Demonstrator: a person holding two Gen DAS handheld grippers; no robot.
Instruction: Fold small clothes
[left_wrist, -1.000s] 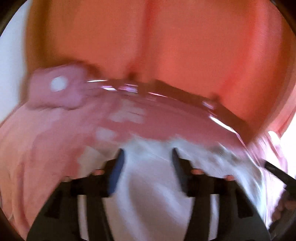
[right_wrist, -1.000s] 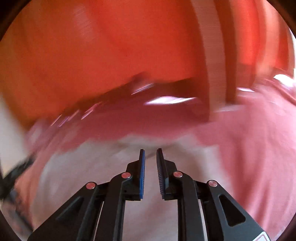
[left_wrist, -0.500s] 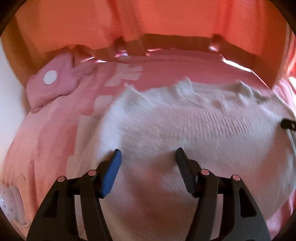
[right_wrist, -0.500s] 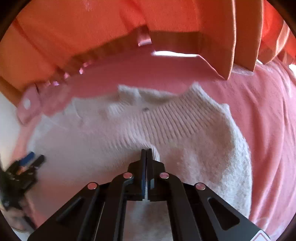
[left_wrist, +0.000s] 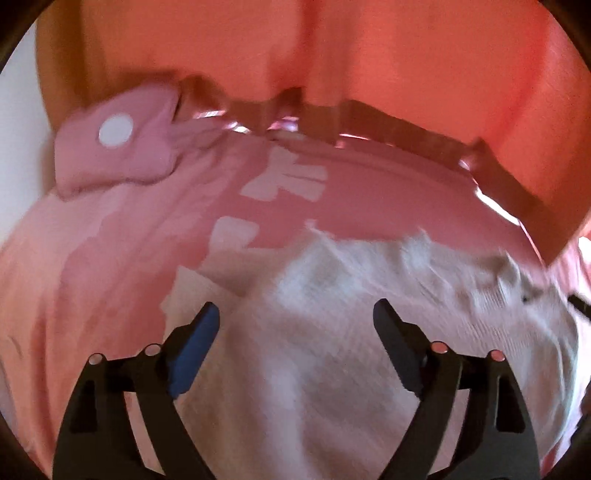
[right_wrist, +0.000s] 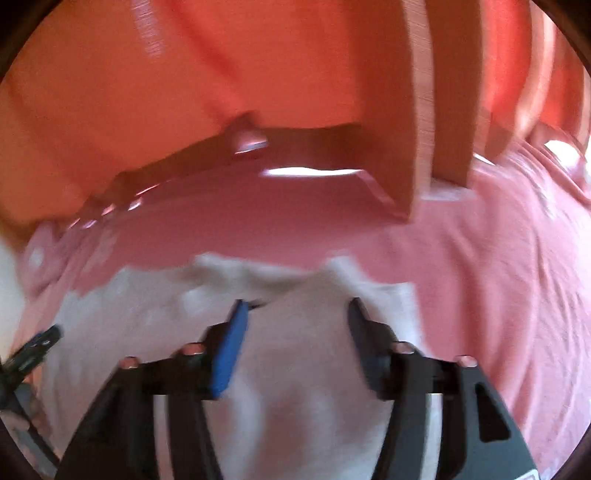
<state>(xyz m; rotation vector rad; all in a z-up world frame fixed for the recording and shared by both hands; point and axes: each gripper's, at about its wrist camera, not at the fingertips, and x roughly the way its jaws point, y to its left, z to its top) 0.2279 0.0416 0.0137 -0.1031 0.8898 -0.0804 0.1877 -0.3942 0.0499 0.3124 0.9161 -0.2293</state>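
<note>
A small white knitted sweater lies on a pink bedcover; it also shows in the right wrist view. My left gripper is open just above the sweater and holds nothing. My right gripper is open above the sweater's far edge and holds nothing. The left gripper's tip shows at the left edge of the right wrist view. Both views are blurred by motion.
A pink pillow with a white dot lies at the far left of the bed. Orange curtains hang behind the bed, and one fold hangs down close to the bedcover on the right.
My right gripper was shut on the sweater half a second ago and is open now. Both grippers have moved, and the sweater lies lower in both views.
</note>
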